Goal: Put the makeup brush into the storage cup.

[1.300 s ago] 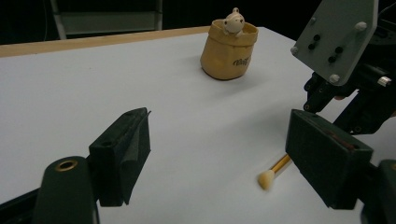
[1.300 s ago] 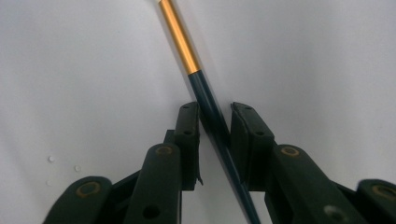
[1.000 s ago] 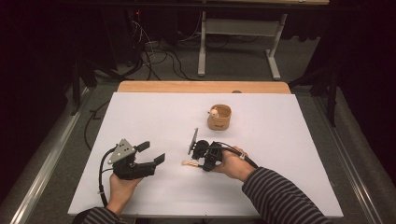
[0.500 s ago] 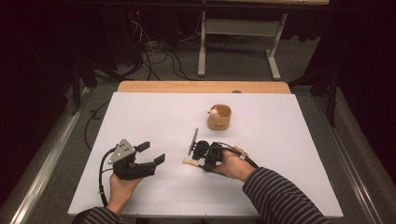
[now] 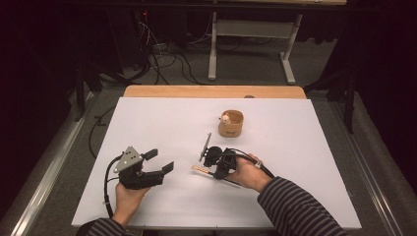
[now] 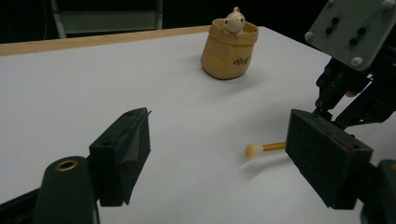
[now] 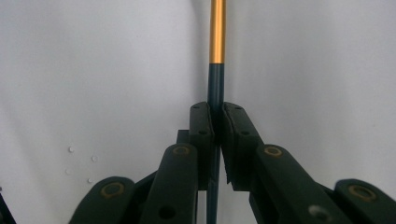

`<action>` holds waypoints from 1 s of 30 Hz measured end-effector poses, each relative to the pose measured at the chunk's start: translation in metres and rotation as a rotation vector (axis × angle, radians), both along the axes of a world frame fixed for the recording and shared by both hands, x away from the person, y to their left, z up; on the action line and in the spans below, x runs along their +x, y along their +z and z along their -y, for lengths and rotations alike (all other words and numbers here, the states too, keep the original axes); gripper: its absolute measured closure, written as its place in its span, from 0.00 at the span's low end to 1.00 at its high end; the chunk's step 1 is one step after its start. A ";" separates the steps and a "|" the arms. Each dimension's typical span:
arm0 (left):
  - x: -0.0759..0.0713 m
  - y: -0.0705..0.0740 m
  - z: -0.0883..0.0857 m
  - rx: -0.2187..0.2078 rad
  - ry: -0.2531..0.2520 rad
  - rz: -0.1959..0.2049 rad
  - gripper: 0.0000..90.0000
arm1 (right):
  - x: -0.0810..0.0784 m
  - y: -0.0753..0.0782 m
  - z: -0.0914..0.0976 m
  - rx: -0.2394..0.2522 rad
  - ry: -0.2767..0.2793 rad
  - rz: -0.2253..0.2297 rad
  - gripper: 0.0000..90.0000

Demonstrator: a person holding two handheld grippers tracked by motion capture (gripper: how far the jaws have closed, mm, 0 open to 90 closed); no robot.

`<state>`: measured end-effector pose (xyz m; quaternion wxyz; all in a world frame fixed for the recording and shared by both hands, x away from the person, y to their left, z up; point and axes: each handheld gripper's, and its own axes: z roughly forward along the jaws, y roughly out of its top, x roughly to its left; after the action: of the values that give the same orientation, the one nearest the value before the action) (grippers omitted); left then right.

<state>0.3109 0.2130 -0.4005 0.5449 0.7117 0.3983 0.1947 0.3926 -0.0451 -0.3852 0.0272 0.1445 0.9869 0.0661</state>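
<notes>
A thin stick (image 7: 217,28) with a dark teal shaft, a gold section and a cream tip (image 6: 254,150) lies level just above the white table. My right gripper (image 7: 216,116) is shut on its dark shaft. In the high view that gripper (image 5: 214,169) sits at centre front, with the stick's pale end (image 5: 199,169) pointing left. My left gripper (image 5: 160,161) rests at front left, open, with nothing between its fingers. In the left gripper view its jaws (image 6: 219,163) frame the stick's tip, and the right gripper (image 6: 348,93) stands beyond.
A tan sack-shaped pot (image 5: 231,124) with a small pale figure on its rim (image 6: 232,19) stands behind the right gripper. The white table sheet (image 5: 305,132) ends at a wooden strip (image 5: 211,91) at the back. Cables and a desk frame stand on the floor beyond.
</notes>
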 end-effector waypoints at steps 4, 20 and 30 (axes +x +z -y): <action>0.000 0.000 0.000 0.000 -0.001 -0.001 0.25 | -0.001 0.003 0.001 0.011 -0.005 0.002 0.95; 0.001 -0.001 0.001 -0.002 0.001 -0.006 0.25 | -0.007 0.019 0.009 0.070 -0.016 0.028 0.95; 0.002 -0.002 0.002 0.002 0.002 -0.010 0.25 | -0.009 0.029 0.022 0.120 -0.047 0.040 0.95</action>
<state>0.3128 0.2113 -0.4022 0.5421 0.7127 0.4017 0.1920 0.3836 -0.0671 -0.3565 0.0397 0.1676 0.9768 0.1276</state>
